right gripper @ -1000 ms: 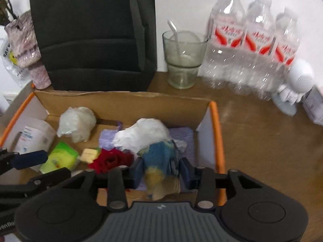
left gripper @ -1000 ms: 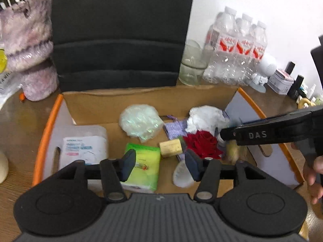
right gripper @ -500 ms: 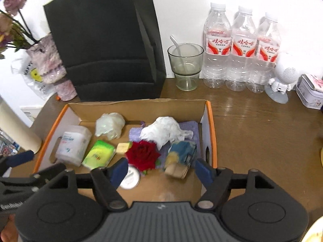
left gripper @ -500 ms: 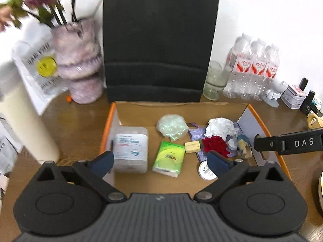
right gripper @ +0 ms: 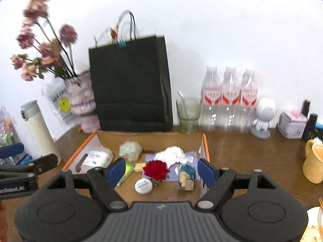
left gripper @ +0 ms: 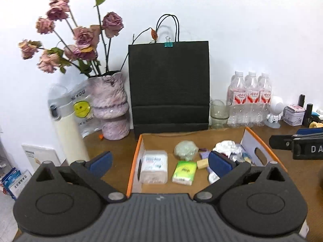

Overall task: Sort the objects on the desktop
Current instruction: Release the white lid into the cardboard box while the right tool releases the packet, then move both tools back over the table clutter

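Note:
An orange-edged cardboard box on the wooden desk holds a white wipes tub, a green tissue pack, a red rose, white crumpled paper, a round tin, a blue-yellow wrapped item and a pale green wad. My left gripper is open and empty, held back above the box front. My right gripper is open and empty above the box; it shows at the right of the left wrist view.
Behind the box stand a black paper bag, a pink vase of dried roses, a glass, three water bottles, a white robot figure and a tin. A cream flask stands left, a yellow mug right.
Both grippers have pulled up and back from the box. The right gripper opened and left the blue-yellow wrapped item in the box. The left gripper's jaws have opened wider.

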Demonstrator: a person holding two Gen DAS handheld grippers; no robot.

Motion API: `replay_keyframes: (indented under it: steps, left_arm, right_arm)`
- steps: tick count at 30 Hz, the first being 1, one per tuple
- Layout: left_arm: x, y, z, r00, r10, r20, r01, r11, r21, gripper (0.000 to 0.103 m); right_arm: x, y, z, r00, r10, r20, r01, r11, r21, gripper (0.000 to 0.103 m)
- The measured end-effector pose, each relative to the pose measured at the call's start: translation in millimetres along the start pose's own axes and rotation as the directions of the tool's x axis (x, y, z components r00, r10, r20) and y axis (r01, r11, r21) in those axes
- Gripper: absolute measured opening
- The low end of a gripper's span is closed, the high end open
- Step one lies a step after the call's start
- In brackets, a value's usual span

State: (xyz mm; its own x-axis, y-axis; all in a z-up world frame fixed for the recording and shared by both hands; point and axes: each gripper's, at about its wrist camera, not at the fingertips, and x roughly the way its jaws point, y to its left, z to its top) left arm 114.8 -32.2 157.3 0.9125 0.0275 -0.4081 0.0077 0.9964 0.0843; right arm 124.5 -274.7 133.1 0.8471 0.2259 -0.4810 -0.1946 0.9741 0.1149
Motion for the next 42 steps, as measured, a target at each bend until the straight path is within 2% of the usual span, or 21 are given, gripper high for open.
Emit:
replay_keyframes:
  steps: [6, 11, 14, 18, 20, 23, 26, 30, 35, 37, 39, 42]
  left_arm:
    - [-28, 2, -29, 1.000, -0.019, 0.018, 0.019, 1.000, -0.022, 0.103]
    - [-54, 0, -58, 0.999, -0.029, 0.026, 0.028, 0.999, 0.014, 0.103]
    - [-72, 3, -80, 0.998, -0.062, 0.017, 0.062, 0.998, 0.002, 0.103]
    - [-94, 6, -121, 0.994, -0.102, -0.029, 0.101, 0.994, -0.034, 0.103]
    - [-102, 4, -141, 0.991, -0.120, -0.053, 0.119, 0.993, -0.019, 0.103]
    - [-116, 2, -164, 0.991, -0.112, -0.075, 0.112, 0.994, -0.007, 0.103]
    - [-126, 7, -182, 0.984, -0.151, -0.094, 0.148, 0.988, -0.039, 0.103]
    - [-127, 6, -192, 0.972, -0.197, -0.126, 0.191, 0.980, -0.058, 0.103]
    - [-105, -17, -182, 0.963, -0.239, -0.122, 0.241, 0.971, -0.001, 0.103]
    - [-88, -26, -174, 0.961, -0.252, -0.115, 0.255, 0.967, 0.010, 0.099]
    - [-71, -33, -167, 0.958, -0.258, -0.128, 0.261, 0.965, 0.008, 0.094]
    - [-47, -33, -159, 0.952, -0.258, -0.163, 0.257, 0.966, -0.025, 0.086]
  right_arm:
    - [-32, 14, -35, 0.996, 0.017, 0.083, -0.014, 0.999, -0.041, 0.079]
    - [-52, 21, -64, 0.998, 0.022, 0.067, -0.019, 0.999, -0.043, 0.080]
    - [-70, 20, -89, 0.997, 0.028, 0.071, -0.026, 0.999, -0.022, 0.080]
    - [-89, 19, -132, 0.999, 0.033, 0.042, -0.033, 0.999, -0.005, 0.081]
    - [-97, 20, -150, 0.999, 0.028, 0.028, -0.028, 1.000, 0.014, 0.081]
    - [-109, 20, -174, 0.999, 0.038, 0.003, -0.039, 0.999, 0.036, 0.081]
    - [-124, 18, -193, 0.999, 0.051, -0.016, -0.050, 0.997, 0.053, 0.081]
    - [-138, 16, -213, 0.998, 0.057, -0.030, -0.055, 0.996, 0.067, 0.081]
    - [-136, 7, -206, 0.998, 0.055, -0.001, -0.055, 0.996, 0.071, 0.079]
    - [-131, 5, -197, 0.999, 0.051, 0.010, -0.051, 0.997, 0.060, 0.072]
    - [-119, 5, -191, 0.996, 0.085, -0.013, -0.084, 0.995, 0.043, 0.059]
    - [-97, 8, -183, 0.995, 0.094, -0.041, -0.094, 0.996, -0.003, 0.046]
